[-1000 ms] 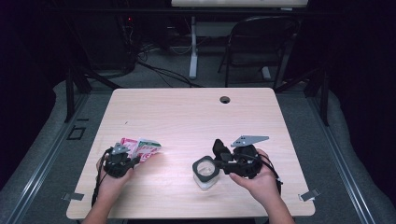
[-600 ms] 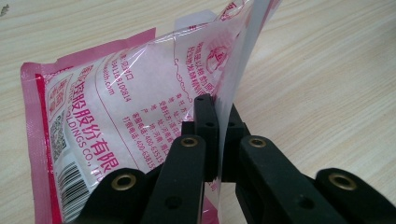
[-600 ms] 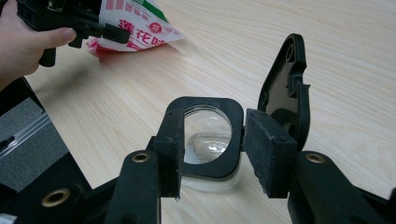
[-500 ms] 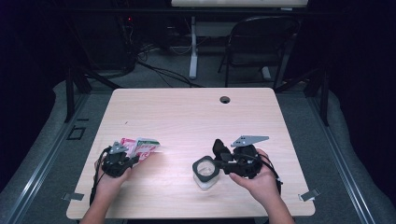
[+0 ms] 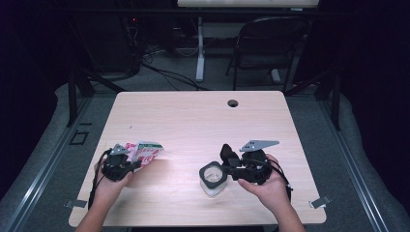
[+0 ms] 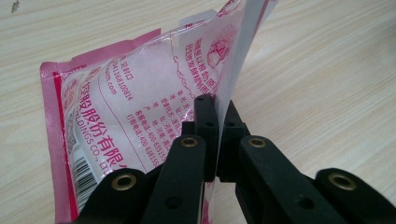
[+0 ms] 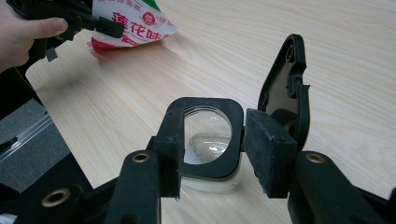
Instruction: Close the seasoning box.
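Two grips on: my left hand-held gripper pinches the pink-and-white printed plastic pouch near the light wooden worktop's front left corner; my right hand-held gripper clamps the clear black-lidded square container's rim near the front edge.

Both claws, left claw and right claw, are black with brass-ringed screw holes, trailing black cables.

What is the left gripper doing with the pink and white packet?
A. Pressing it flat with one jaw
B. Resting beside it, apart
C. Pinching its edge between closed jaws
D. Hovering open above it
C: in the left gripper view the left gripper has its jaws shut on the edge of the packet.
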`<control>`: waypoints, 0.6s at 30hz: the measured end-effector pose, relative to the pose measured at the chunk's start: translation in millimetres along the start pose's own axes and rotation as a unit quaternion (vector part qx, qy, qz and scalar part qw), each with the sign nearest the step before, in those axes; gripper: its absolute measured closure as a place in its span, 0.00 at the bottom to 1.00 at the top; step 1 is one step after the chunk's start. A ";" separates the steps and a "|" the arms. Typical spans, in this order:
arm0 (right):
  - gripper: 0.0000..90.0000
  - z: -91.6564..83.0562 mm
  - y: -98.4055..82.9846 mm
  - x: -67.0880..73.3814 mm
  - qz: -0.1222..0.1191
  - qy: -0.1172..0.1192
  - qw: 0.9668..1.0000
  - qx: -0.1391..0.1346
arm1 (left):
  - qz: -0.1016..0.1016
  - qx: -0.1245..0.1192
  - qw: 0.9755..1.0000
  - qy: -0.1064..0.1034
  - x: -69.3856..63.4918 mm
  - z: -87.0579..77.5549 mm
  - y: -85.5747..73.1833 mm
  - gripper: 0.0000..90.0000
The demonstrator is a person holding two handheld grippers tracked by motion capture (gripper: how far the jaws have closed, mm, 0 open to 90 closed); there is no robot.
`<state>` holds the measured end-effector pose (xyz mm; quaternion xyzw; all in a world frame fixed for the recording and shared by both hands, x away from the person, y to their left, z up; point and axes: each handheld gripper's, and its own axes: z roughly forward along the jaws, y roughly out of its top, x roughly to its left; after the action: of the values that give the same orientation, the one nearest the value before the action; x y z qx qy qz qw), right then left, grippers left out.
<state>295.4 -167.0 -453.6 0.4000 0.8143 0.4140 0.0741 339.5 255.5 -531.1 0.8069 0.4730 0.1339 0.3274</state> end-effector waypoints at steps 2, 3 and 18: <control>0.65 -0.2 0.1 -0.2 0.001 0.000 1.000 -0.001 | 0.003 0.008 1.000 -0.001 1.4 -1.8 1.5 1.00; 0.65 -0.2 0.1 -0.2 0.001 0.000 1.000 -0.001 | 0.003 0.008 1.000 -0.001 1.4 -1.8 1.5 1.00; 0.65 -0.6 0.3 -1.0 0.001 0.000 1.000 -0.001 | 0.027 0.028 0.999 0.003 9.6 -23.0 21.7 1.00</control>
<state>296.0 -167.9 -453.2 0.4010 0.8134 0.4147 0.0745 347.1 265.6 -500.6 0.8280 0.4556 0.1319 0.2990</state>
